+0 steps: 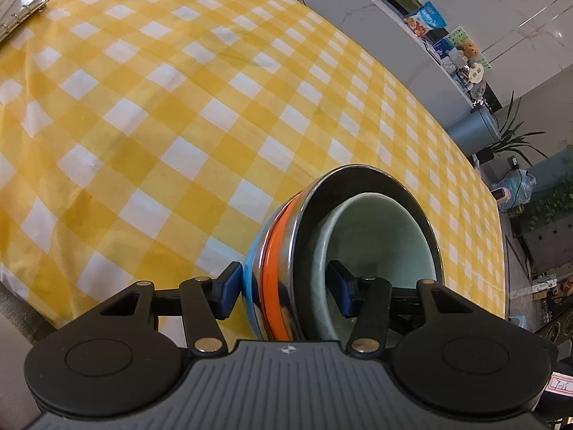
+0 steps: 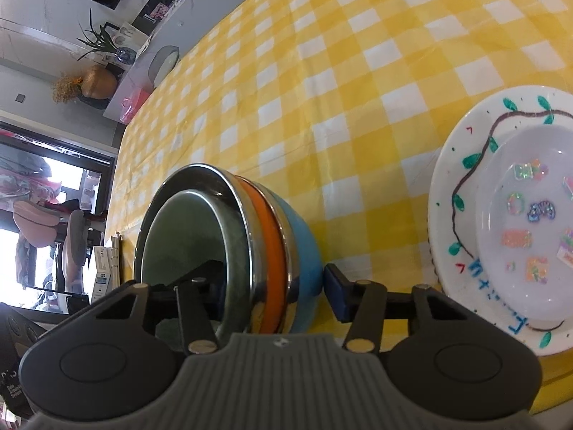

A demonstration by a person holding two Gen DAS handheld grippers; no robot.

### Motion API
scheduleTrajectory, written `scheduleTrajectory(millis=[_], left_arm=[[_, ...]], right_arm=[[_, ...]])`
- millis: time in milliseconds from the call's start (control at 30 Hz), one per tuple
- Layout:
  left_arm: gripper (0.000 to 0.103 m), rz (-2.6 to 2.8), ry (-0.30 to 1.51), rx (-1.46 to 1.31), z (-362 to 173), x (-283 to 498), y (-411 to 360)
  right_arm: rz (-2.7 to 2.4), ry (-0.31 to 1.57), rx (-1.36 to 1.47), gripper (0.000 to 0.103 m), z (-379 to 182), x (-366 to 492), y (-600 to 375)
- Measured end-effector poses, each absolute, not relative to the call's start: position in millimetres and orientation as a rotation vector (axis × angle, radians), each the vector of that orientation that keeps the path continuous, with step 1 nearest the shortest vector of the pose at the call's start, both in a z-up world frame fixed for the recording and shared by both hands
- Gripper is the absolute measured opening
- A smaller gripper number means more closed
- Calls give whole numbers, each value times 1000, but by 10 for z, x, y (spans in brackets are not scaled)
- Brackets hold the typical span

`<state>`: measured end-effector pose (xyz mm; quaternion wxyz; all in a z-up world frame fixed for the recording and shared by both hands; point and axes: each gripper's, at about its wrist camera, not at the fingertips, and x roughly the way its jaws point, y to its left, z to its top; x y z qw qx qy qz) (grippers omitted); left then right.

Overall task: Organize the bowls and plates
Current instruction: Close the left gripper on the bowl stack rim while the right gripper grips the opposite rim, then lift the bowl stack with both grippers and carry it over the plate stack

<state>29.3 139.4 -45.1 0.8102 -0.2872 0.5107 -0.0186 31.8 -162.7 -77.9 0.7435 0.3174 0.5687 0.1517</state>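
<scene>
A nested bowl stack (image 1: 358, 222) stands on the yellow checked tablecloth (image 1: 179, 107): a blue bowl outermost, then an orange one, a steel one and a pale green bowl (image 1: 386, 229) innermost. My left gripper (image 1: 283, 272) straddles the near rim, with one blue pad against the blue bowl's outside and the other inside the green bowl. From the opposite side, my right gripper (image 2: 274, 276) clamps the same bowl stack (image 2: 250, 236) the same way, one pad on the blue wall and one finger inside the green bowl. Both grippers are shut on the stack's wall.
A white plate (image 2: 462, 165) painted with a vine holds a smaller white dish (image 2: 530, 222) with stickers, to the right of the stack. A ring binder (image 1: 21, 10) lies at the table's far left corner. A counter with packets (image 1: 447, 43) runs beyond the table.
</scene>
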Motion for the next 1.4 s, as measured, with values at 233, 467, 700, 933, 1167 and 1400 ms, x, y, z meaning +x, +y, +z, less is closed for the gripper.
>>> scheduleTrajectory(millis=[233, 467, 700, 933, 1167, 1400], left_arm=[[57, -48, 1084, -636, -453, 278, 1423], [57, -63, 1057, -608, -371, 264, 1375], [57, -99, 1035, -594, -215, 245, 1266], [56, -172, 1010, -579, -12, 239, 940], [53, -244, 984, -564, 150, 283, 504], [53, -309, 1014, -548, 114, 396, 29]], right_arm=[[316, 1239, 711, 49, -779, 285, -1645], [308, 1237, 747, 44, -778, 266, -1712], [312, 1208, 745, 44, -612, 235, -1826], [295, 1161, 734, 44, -333, 168, -2171], [262, 1119, 752, 44, -107, 97, -2697], [209, 1097, 761, 44, -54, 3, -3212]])
